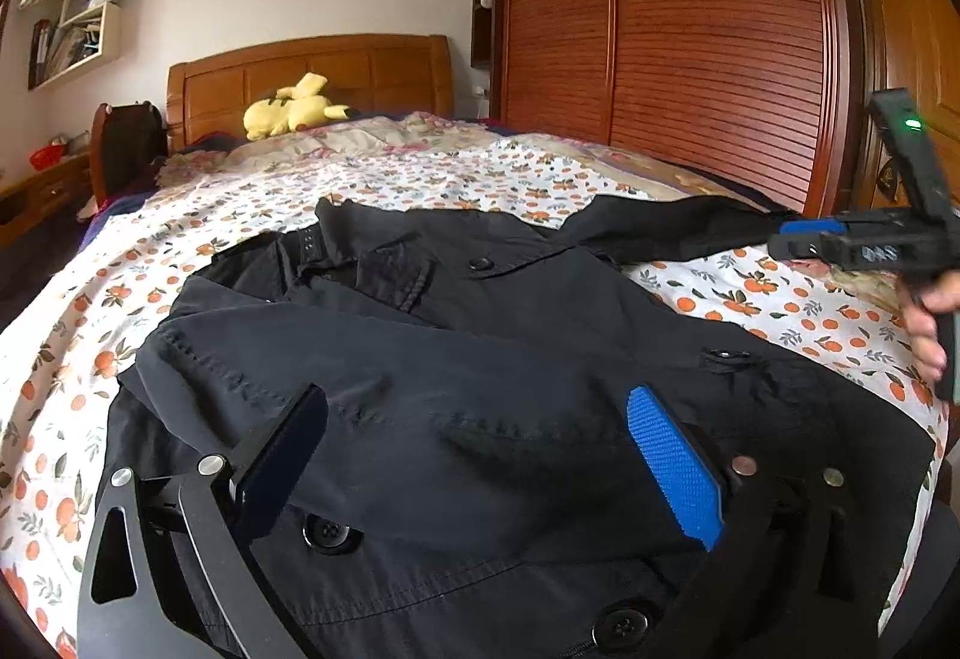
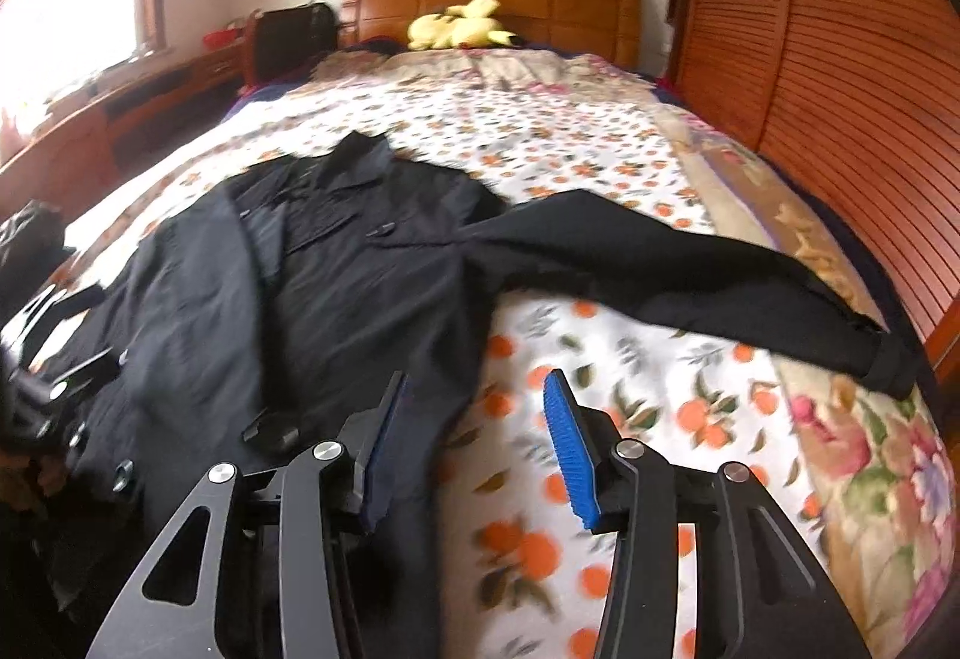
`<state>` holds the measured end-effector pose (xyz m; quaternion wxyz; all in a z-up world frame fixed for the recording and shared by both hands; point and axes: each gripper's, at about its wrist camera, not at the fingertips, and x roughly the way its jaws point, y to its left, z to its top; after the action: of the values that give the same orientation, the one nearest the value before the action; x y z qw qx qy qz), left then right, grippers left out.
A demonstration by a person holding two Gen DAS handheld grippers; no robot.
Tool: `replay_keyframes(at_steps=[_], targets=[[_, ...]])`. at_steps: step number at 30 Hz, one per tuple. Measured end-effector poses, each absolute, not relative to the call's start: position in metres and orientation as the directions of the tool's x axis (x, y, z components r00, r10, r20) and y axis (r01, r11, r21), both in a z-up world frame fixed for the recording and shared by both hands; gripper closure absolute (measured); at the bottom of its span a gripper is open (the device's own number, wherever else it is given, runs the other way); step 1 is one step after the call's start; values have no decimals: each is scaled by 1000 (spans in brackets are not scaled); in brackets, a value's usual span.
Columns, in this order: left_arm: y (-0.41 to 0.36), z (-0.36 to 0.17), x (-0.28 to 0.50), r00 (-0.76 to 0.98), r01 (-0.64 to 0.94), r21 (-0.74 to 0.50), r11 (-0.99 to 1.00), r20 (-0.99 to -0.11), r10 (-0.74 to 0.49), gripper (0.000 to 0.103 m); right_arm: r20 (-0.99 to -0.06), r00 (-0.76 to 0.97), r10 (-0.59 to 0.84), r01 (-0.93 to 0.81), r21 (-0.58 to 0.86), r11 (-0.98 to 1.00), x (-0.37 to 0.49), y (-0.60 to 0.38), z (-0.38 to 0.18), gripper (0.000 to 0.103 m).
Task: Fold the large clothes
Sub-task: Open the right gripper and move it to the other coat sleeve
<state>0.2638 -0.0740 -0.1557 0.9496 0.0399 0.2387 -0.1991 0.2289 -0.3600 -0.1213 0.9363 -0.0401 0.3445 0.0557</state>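
Note:
A black button-front jacket lies spread on the bed, collar toward the headboard. Its left sleeve is folded across the body; its right sleeve stretches out to the right over the orange-print sheet. My left gripper is open and empty, low over the jacket's lower front. My right gripper is open and empty, above the jacket's right edge and the sheet. The right gripper also shows in the left wrist view near the sleeve's cuff. The left gripper shows blurred at the left edge of the right wrist view.
A yellow plush toy lies by the wooden headboard. A slatted wooden wardrobe runs along the bed's right side. A dark bag and wooden desk stand at the left. A floral quilt covers the bed's right edge.

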Motion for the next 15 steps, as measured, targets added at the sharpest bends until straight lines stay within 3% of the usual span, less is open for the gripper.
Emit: replay_keyframes(at_steps=[6,9,15], targets=[[-65,-154,256,829,382,-41,923,-426,-362,2,-669,743,3,-45,-45,998,268,-396,-126,59],[-62,-153,253,835,380,-50,923,-411,-366,2,-680,733,-28,-6,-47,999,287,-412,-132,48],[-60,-153,253,835,380,-58,923,-409,-369,2,-712,693,-110,70,-85,994,318,-439,-149,48]])
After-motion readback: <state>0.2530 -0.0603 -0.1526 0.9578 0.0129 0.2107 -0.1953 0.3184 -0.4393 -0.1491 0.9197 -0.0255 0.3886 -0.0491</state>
